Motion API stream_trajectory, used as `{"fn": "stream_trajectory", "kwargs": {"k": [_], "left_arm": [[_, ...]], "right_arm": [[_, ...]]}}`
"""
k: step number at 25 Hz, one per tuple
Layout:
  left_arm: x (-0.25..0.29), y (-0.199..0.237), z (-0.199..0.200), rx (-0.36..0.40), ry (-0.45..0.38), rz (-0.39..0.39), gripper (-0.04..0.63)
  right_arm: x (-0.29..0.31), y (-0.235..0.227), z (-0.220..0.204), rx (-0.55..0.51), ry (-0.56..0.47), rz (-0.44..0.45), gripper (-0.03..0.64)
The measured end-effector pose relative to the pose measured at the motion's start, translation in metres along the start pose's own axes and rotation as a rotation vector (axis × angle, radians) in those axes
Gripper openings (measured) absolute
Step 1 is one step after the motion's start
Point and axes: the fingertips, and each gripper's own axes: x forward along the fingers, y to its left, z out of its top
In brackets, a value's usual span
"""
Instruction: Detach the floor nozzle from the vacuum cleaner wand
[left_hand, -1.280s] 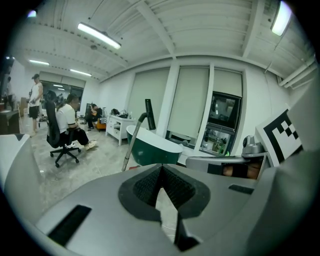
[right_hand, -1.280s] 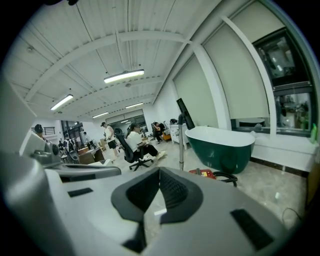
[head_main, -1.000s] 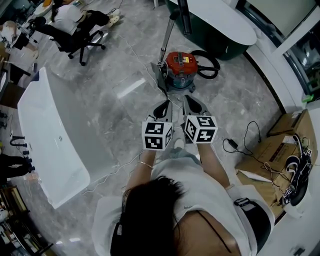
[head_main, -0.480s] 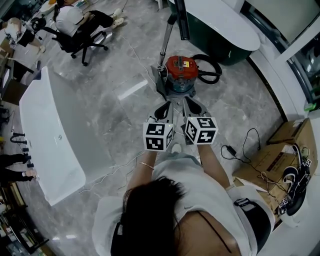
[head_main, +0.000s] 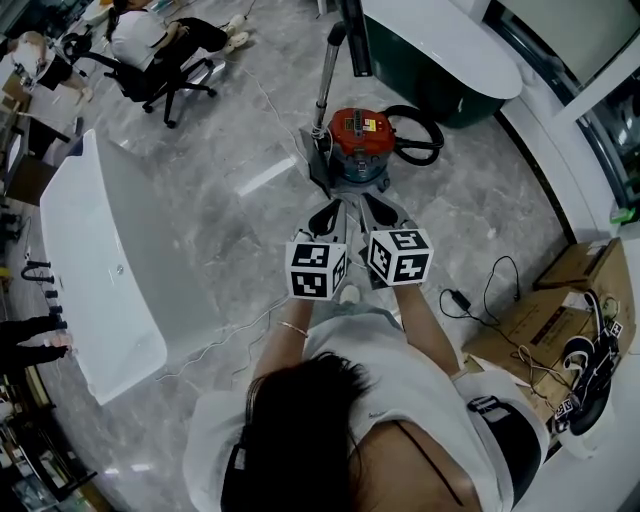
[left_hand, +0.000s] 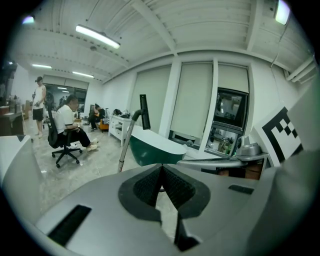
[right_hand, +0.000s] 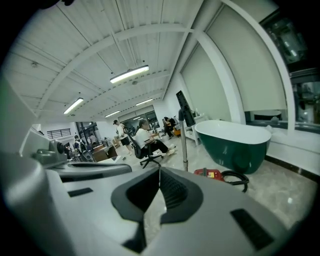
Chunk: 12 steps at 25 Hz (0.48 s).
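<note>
Left tool (head_main: 327, 208) and right tool (head_main: 381, 207): each has its jaws pressed together with nothing between them, as both gripper views confirm. They are held side by side, near one another, pointing ahead and slightly downward. Step in hand, in my judgement: the approach. No part of the machine is touched and the detaching has not begun. The red canister vacuum cleaner (head_main: 360, 135) stands on the marble floor (head_main: 230, 200) directly ahead of both tools, apart from their tips. The wand (head_main: 328, 75) rises near upright at the canister's left side, ahead of the left tool and a little left of the right tool's line. The floor nozzle (head_main: 317, 165) appears to be the grey piece at the wand's foot, on the floor beside the canister and nearest the left tool; its joint with the wand is too small to make out. The black hose (head_main: 420, 125) loops ahead and to the right of the right tool. Next move, as judged: close in, spread both tools, take the wand above the joint with one, hold the nozzle with the other, then pull apart along the wand's line. No release catch can be seen from here.
</note>
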Motion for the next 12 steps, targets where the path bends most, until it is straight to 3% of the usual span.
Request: {"fn": "stream_trajectory", "kwargs": {"k": [12], "left_arm": [[0.002, -0.002, 0.013, -0.004, -0.021, 0.024, 0.004]], "right_arm": [[-0.002, -0.012, 0.021, -0.034, -0.051, -0.028, 0.015]]}}
